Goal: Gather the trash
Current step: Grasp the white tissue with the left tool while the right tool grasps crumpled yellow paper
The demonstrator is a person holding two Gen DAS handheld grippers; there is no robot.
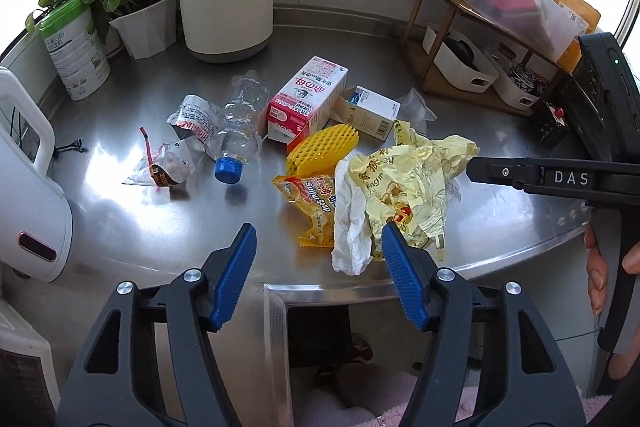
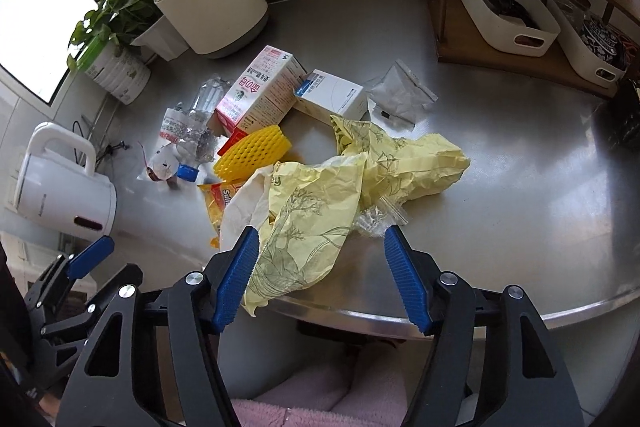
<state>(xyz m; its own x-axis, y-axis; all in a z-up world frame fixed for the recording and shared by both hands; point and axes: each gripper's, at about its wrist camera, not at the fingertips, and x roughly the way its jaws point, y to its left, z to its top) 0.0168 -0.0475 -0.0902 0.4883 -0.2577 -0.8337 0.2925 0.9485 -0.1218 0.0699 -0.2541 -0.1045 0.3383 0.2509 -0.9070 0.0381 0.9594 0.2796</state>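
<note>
Crumpled pale-yellow printed paper wrapper (image 2: 352,183): near edge of steel counter (image 2: 520,187), landmark. Left of it: orange soap packet (image 1: 314,209), yellow foam fruit net (image 1: 320,149), clear plastic bottle with blue cap (image 1: 238,131). Behind it: pink-white carton (image 2: 260,91).
Left gripper (image 1: 318,247): jaws part-open, empty, above the counter's near edge.
Right gripper (image 2: 320,249): jaws part-open, straddling the wrapper's near corner, not gripping.

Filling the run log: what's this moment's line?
left tool: open, empty | right tool: open, over yellow wrapper | trash uncollected
</note>
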